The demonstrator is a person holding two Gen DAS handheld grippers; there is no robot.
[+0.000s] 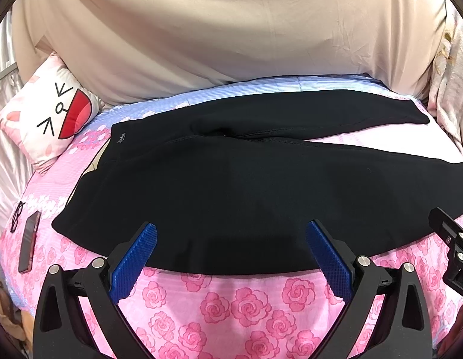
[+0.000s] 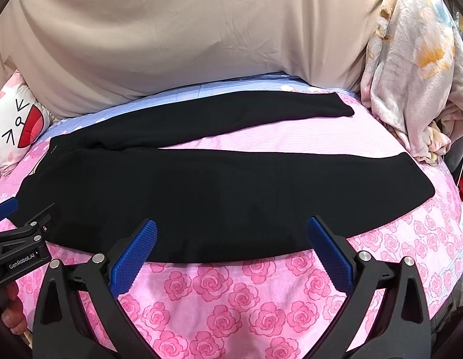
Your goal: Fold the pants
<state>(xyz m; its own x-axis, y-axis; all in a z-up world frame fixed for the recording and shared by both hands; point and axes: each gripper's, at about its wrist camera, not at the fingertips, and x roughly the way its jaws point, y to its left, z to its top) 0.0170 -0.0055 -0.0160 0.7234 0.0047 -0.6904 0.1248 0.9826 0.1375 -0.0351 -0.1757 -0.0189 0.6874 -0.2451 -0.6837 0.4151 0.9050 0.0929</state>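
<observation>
Pants (image 1: pixel 231 185) lie just beyond both wide-spread hand-held grippers, left (image 1: pixel 231 227) and right (image 2: pixel 231 224).

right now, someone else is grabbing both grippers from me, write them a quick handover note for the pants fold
Left gripper: open, empty, hovering at the near edge of the pants, toward the waist.
Right gripper: open, empty, at the same near edge, further toward the cuffs.
Black pants: spread flat on the pink rose bedsheet, waistband to the left, legs splayed apart to the right.
Done: laid out only, no fold yet.
Left: bring one leg onto the other, then fold lengthwise.
Phone and glasses lie left of the waistband.
</observation>
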